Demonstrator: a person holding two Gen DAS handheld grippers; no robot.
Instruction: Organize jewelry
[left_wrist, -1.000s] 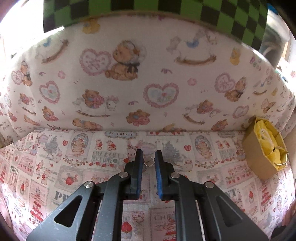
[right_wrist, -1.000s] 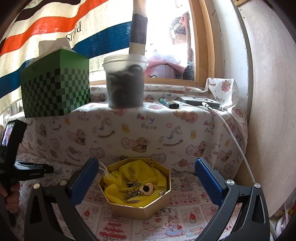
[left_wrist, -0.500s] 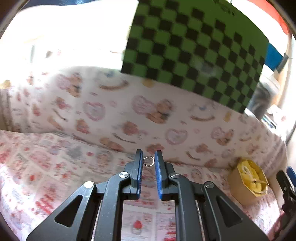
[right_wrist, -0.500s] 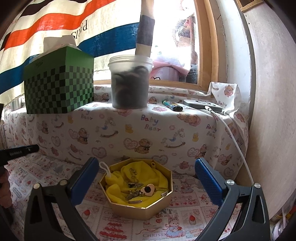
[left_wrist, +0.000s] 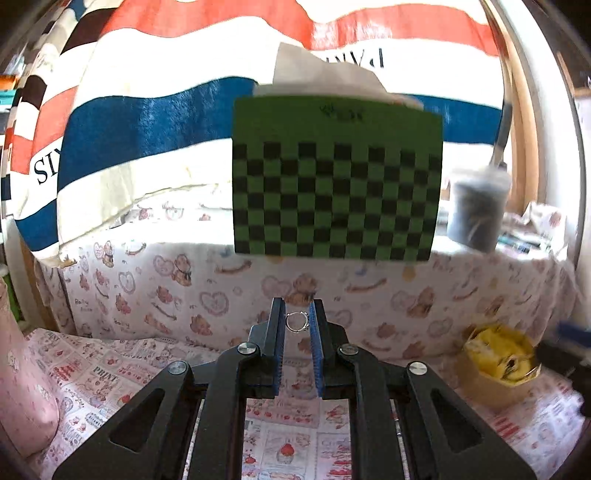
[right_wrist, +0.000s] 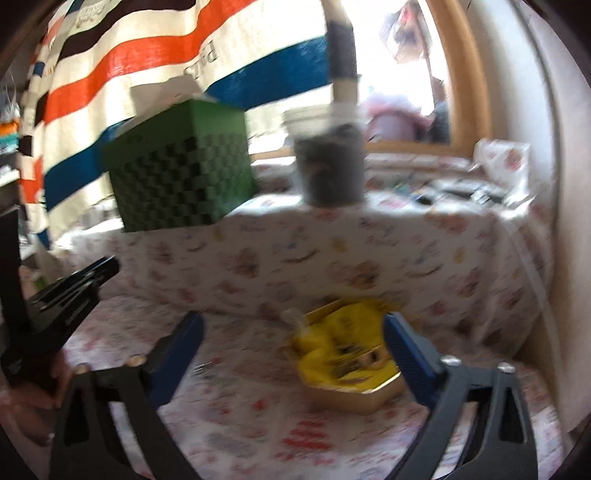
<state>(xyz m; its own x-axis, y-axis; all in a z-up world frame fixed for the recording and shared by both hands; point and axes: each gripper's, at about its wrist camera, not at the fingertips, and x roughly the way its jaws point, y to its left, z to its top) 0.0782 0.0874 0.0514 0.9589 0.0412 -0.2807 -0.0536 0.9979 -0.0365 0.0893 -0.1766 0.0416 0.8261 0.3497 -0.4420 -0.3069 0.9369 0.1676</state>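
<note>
Your left gripper (left_wrist: 296, 320) holds a small silver ring (left_wrist: 295, 322) clamped between its jaws, lifted above the bear-print cloth (left_wrist: 155, 369) and facing the green checkered tissue box (left_wrist: 336, 184) on the raised ledge. Your right gripper (right_wrist: 291, 345) hangs over the gold octagonal box (right_wrist: 354, 400), its jaws closing with nothing pressed between them. The box, lined with yellow cloth (right_wrist: 332, 339) and holding blurred jewelry, sits on the cloth near the right-hand wall.
</note>
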